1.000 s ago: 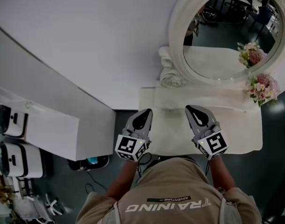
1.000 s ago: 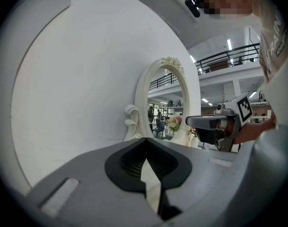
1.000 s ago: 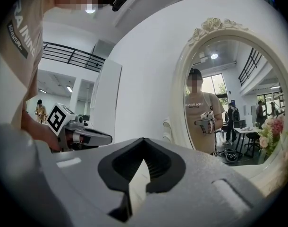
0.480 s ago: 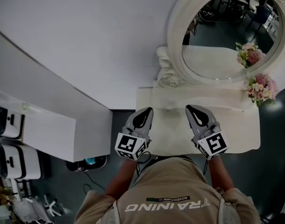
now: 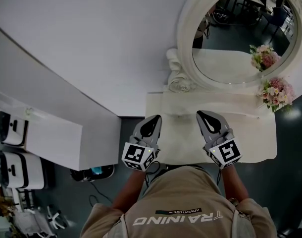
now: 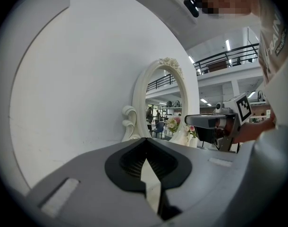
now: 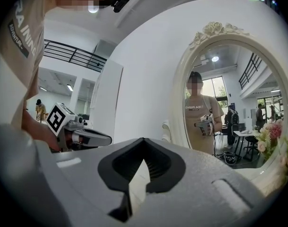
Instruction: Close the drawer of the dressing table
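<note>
Left gripper (image 5: 154, 118): jaws clenched, tips meeting, nothing between them. The left gripper view confirms it, with only a thin sliver of white table showing behind the pads (image 6: 134, 162).

Right gripper (image 5: 202, 115): same, clamped shut and empty. In the right gripper view its tips touch and hold nothing.

Both are held side by side in the air, apart from each other and roughly level. They point at the dressing table (image 5: 255, 133) and sit over its near edge. Neither touches the table, as far as I can tell.

The table is white and stands against the wall (image 5: 91, 43), straight ahead of the person (image 5: 180, 202). An oval mirror (image 5: 240, 33) stands upright at its back, and flowers (image 5: 277, 93) sit at the back right, just beside the mirror frame.

Drawer: can't make it out. The head view looks steeply down on the tabletop, and the table front is hidden under the top and behind the person's body. The gripper views look across the tabletop towards the mirror and wall, not at the front. Each gripper view also shows the other gripper off to the side. No view shows whether the drawer is open or closed.
</note>
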